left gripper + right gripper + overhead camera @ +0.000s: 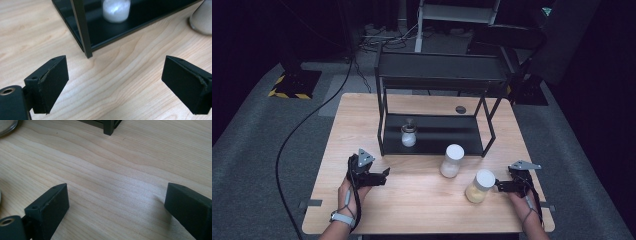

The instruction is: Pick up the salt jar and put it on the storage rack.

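Note:
A black two-tier rack (437,75) stands at the back of the wooden table (422,205). On its lower shelf sits a small jar (409,135) of white powder with a dark stopper, also at the top of the left gripper view (116,10). A white-lidded white jar (452,160) stands in front of the rack, and a white-lidded jar of yellow contents (480,186) stands nearer me. My left gripper (384,175) hovers low over bare wood, open (115,85), aimed at the rack's front left leg (81,27). My right gripper (498,186) is open (116,207), just right of the yellow jar.
A small dark round object (460,109) lies on the table behind the rack. The rack's front right leg (110,126) stands ahead of the right gripper, with the white jar's base (6,126) at that view's top left. Cables run over the grey floor (287,145).

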`<state>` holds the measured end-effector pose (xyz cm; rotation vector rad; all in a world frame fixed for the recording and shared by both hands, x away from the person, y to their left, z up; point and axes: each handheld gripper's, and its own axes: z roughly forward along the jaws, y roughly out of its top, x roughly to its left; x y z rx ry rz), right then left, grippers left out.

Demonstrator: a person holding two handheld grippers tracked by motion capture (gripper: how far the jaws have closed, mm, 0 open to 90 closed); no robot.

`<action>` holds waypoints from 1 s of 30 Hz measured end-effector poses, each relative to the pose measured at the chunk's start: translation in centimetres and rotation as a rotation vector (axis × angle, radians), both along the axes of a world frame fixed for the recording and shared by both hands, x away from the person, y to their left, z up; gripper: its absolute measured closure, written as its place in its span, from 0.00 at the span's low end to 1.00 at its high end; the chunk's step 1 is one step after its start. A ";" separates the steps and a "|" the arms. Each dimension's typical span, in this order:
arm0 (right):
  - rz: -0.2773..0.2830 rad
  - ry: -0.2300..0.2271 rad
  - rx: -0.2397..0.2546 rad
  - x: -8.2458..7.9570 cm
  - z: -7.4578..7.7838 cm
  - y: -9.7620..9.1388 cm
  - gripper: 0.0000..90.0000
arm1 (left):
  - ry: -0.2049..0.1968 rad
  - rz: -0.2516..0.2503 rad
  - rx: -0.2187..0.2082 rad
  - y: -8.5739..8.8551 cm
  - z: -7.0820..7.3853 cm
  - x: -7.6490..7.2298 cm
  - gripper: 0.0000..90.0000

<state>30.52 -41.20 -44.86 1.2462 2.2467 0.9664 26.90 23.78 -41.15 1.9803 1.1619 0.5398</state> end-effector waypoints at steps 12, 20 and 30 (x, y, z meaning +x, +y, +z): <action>0.000 0.000 0.000 0.0 0.0 0.0 0.06 | 0.096 0.002 0.065 -0.6 -1.3 1.5 0.08; 0.000 0.000 0.000 0.0 0.0 0.0 0.06 | 0.149 0.001 0.062 -0.6 -2.3 2.4 0.09; 0.000 0.000 0.000 0.0 0.0 0.0 0.06 | 0.112 0.002 0.075 -0.8 -3.5 1.8 0.05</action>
